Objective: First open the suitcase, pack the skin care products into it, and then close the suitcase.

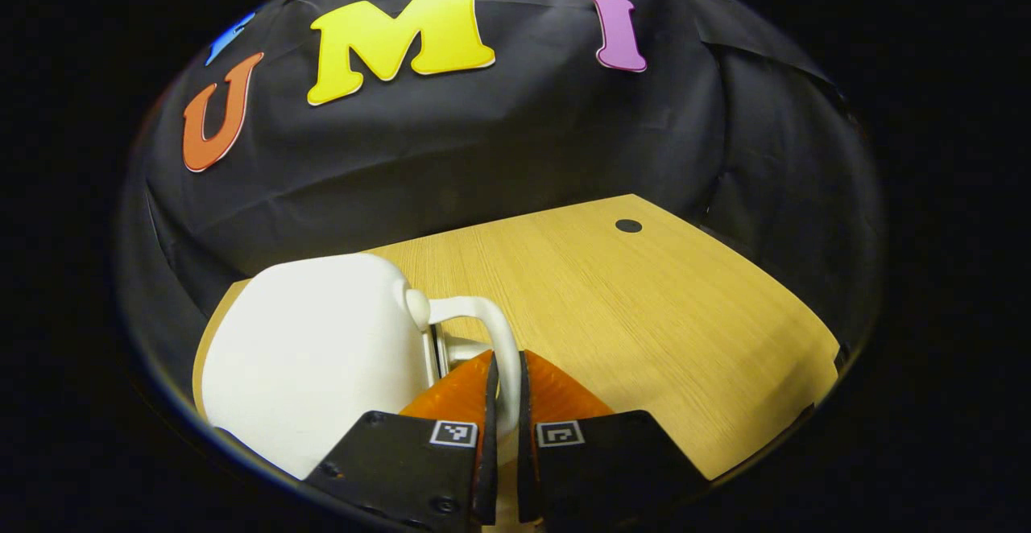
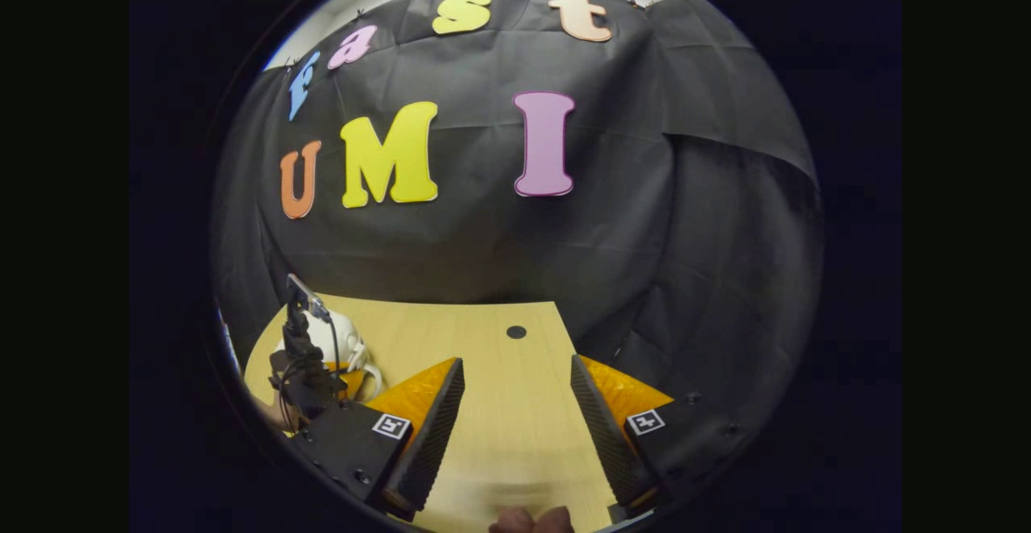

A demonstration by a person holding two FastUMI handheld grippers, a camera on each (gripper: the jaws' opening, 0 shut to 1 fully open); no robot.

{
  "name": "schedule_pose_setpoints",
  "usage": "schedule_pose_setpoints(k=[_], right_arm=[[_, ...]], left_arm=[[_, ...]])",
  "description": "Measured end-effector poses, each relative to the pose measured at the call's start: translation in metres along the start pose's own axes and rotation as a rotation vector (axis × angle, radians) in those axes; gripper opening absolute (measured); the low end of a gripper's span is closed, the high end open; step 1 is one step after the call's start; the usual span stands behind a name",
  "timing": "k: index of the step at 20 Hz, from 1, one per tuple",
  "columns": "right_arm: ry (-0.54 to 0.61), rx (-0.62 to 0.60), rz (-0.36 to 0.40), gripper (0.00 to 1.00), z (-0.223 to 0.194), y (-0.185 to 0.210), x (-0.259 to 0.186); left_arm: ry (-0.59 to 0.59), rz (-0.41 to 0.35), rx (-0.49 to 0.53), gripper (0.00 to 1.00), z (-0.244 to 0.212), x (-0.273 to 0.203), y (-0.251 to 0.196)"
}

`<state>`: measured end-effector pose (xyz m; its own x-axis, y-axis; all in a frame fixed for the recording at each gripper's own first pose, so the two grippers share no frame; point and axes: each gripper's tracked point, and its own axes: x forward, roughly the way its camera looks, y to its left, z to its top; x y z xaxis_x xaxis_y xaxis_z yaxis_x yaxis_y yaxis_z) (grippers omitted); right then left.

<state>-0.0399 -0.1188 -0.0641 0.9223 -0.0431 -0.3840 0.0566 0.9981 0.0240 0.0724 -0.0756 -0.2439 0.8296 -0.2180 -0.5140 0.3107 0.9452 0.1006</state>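
1. Where the left gripper view begins, at its lower edge, the left gripper (image 1: pixel 506 392) has its fingers (image 1: pixel 459 392) pressed together on the white handle (image 1: pixel 501 340) of the suitcase (image 1: pixel 314 348), one finger on each side of the loop.
2. Just beyond the fingers, the suitcase is a smooth white rounded shell that rests on the bench (image 1: pixel 644 316) at its left end; its handle arches out from the shell's right side. The shell looks closed, and nothing inside it can be seen.
3. The bench is light wood with a fine grain. Its top runs bare to the right of the suitcase, and a small round dark disc (image 1: pixel 628 225) lies flat near its far edge.
4. Behind the bench hangs the booth's black cloth wall (image 1: pixel 483 154), creased and folded at the right.
5. In the right gripper view, the right gripper (image 2: pixel 515 372) is over the bench with its fingers (image 2: pixel 427 420) spread wide apart and nothing between them; only bench wood shows in the gap.
6. Farther off at the left of that view, the left gripper with its camera mount stands at the suitcase, and a bit of a hand (image 2: pixel 532 521) shows at the bottom edge.
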Motion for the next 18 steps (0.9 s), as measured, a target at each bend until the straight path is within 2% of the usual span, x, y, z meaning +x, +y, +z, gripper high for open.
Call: schedule_pose_setpoints(k=[1,2,5,6,7,8,10,12,15,18], right_arm=[[-0.002,0.0,0.003,0.79,0.001,0.002,0.0],[-0.004,-0.001,0.008,0.78,0.001,0.003,0.001],[-0.002,-0.003,0.048,0.78,0.002,0.019,0.005],[-0.006,-0.009,0.062,0.76,0.003,0.026,0.008],[-0.007,-0.018,0.069,0.78,0.004,0.03,0.011],[-0.017,-0.018,0.083,0.79,0.007,0.037,0.013],[-0.046,-0.021,0.105,0.79,0.019,0.052,0.017],[-0.084,-0.024,0.131,0.78,0.035,0.069,0.02],[-0.158,-0.045,0.161,0.78,0.067,0.092,0.022],[-0.239,-0.037,0.174,0.78,0.102,0.112,0.019]], left_arm=[[0.011,-0.006,-0.017,0.15,-0.002,0.0,-0.002],[0.019,-0.017,-0.034,0.22,-0.005,0.001,-0.006],[0.056,-0.068,-0.099,0.3,-0.007,-0.003,-0.019],[0.069,-0.079,-0.123,0.51,-0.006,-0.009,-0.023],[0.07,-0.082,-0.14,0.54,-0.002,-0.018,-0.025],[0.053,-0.083,-0.15,0.72,0.008,-0.027,-0.026],[-0.001,-0.073,-0.16,0.92,0.032,-0.048,-0.022],[-0.075,-0.027,-0.175,0.96,0.067,-0.074,-0.009],[-0.188,0.099,-0.202,0.97,0.119,-0.119,0.027],[-0.347,0.19,-0.194,0.96,0.186,-0.157,0.045]])
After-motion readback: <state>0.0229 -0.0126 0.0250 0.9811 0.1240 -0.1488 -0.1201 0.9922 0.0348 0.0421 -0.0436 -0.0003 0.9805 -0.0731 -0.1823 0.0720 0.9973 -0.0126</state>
